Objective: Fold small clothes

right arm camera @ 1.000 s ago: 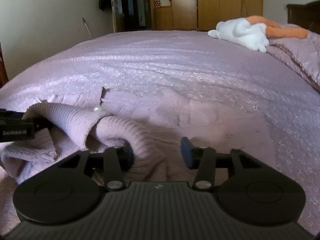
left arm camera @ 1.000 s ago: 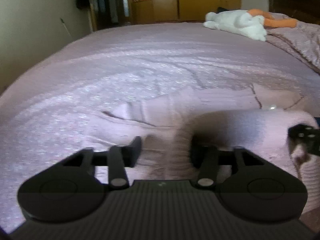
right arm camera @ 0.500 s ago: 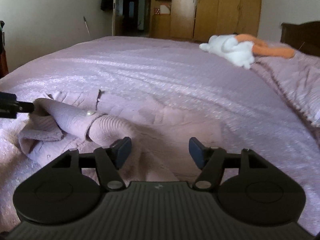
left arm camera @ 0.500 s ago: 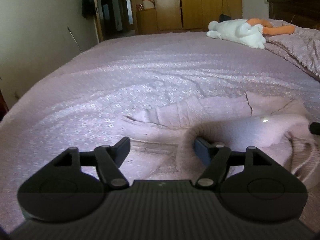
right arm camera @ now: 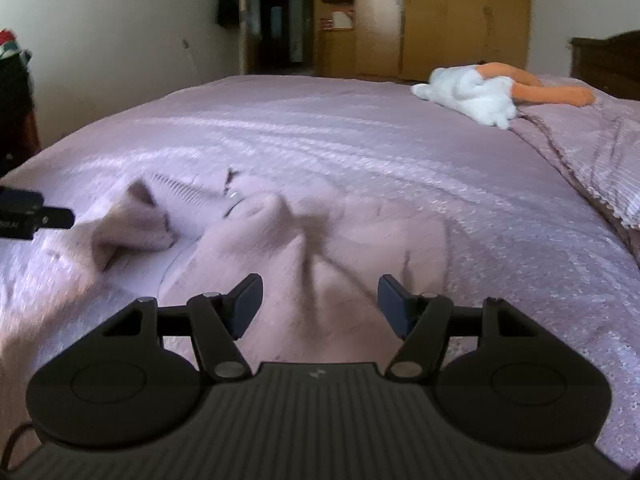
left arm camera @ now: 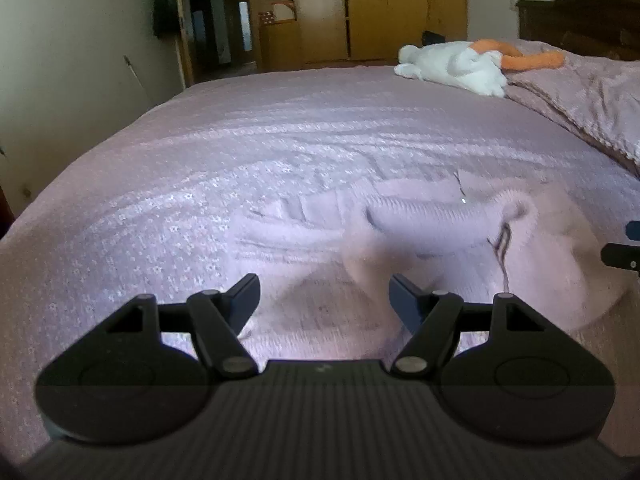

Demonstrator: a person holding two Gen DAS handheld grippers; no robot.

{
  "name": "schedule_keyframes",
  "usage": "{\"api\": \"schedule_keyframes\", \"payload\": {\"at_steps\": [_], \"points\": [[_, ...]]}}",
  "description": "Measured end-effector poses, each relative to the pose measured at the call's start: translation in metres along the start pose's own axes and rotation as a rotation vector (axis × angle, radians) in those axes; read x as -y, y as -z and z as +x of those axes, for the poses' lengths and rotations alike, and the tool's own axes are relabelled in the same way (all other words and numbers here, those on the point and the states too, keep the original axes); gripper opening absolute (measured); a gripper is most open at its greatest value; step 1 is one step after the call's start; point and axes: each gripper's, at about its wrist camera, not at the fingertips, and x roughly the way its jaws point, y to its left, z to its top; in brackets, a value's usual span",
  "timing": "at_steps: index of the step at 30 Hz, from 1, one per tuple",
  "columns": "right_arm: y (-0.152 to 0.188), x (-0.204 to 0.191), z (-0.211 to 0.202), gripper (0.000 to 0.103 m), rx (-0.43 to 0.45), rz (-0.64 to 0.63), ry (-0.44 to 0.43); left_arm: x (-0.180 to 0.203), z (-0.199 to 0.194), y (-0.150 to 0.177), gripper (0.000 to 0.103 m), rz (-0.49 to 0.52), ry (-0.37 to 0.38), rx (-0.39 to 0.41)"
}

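Pink knit sweater [left arm camera: 432, 224] rumpled on bedspread [left arm camera: 240, 152] (blurred), sleeve rolled across, both grippers' jaws spread, empty.

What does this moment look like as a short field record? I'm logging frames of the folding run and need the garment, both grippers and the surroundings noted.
surface: bed with a mauve patterned cover
garment: pink knit sweater, lying on the bed, partly folded, one sleeve laid across the body
left gripper: open, empty, above the near edge of the sweater
right gripper: open, empty, above the sweater
other item: white and orange plush toy at the far side of the bed
background: wooden wardrobe
image quality: sweater blurred
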Motion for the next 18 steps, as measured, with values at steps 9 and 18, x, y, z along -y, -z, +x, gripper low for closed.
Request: {"api": "schedule_keyframes", "payload": {"at_steps": [9, 18], "points": [[0.019, -0.038, 0.011, 0.071, -0.022, -0.114, -0.082, 0.019, 0.005, 0.017, 0.073, 0.087, 0.039, 0.000], [0.036, -0.068, 0.041, 0.071, -0.038, -0.278, -0.090, 0.036, 0.040, 0.026, 0.072, 0.134, 0.039, -0.007]]}}
